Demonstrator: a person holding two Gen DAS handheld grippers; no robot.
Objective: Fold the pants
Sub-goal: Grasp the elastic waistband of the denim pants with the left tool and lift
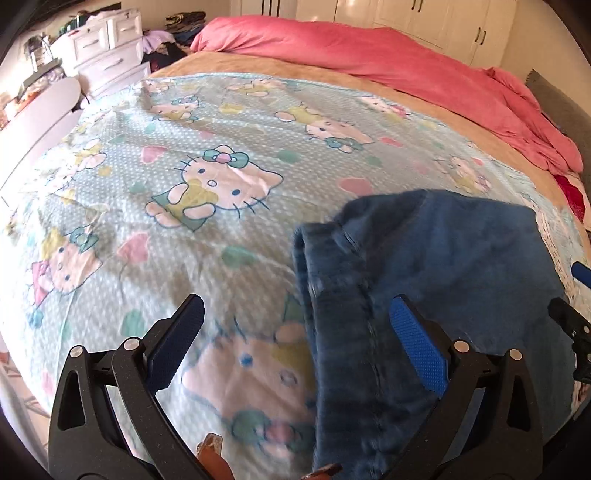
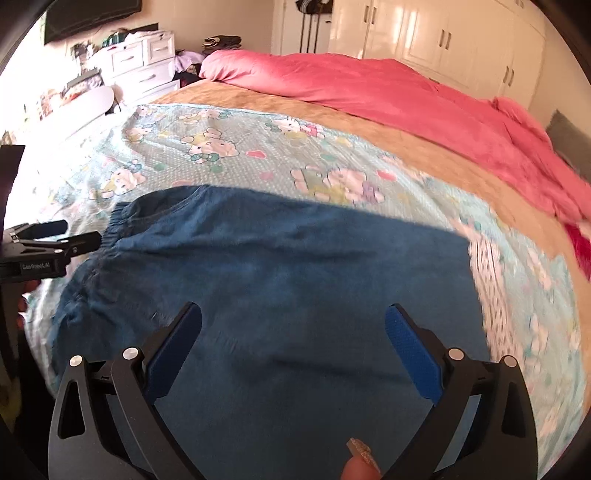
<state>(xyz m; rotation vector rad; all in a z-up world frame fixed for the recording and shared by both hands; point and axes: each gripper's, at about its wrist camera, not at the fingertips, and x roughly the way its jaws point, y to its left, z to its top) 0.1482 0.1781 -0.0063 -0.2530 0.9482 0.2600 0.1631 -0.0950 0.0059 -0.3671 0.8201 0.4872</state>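
The bed serves as the folding surface, wide and flat enough to spread a garment. A pink duvet is bunched along the far side, probably pushed back to free space. A cartoon-cat sheet covers the near part and gives a smooth layer under the work. Beyond the bed stand white drawers and wardrobe doors, not involved.

The blue pants lie flat on the sheet near the front edge, looking already doubled over into a broad panel; the gathered elastic waistband points to the left side. Laid flat like this, the edges are easy to reach for the next fold.

The left gripper hangs over the waistband-side edge of the pants with jaws spread wide, nothing between them; in the right wrist view its black tip sits just beside the waistband, likely lining up a pinch there. The right gripper hovers above the middle of the panel, jaws also spread and empty, so neither is holding fabric. A painted fingernail shows at the bottom of the right view, the person's hand working the trigger.

Judgement: mid-task, between folds, next grasp probably at the waistband edge.
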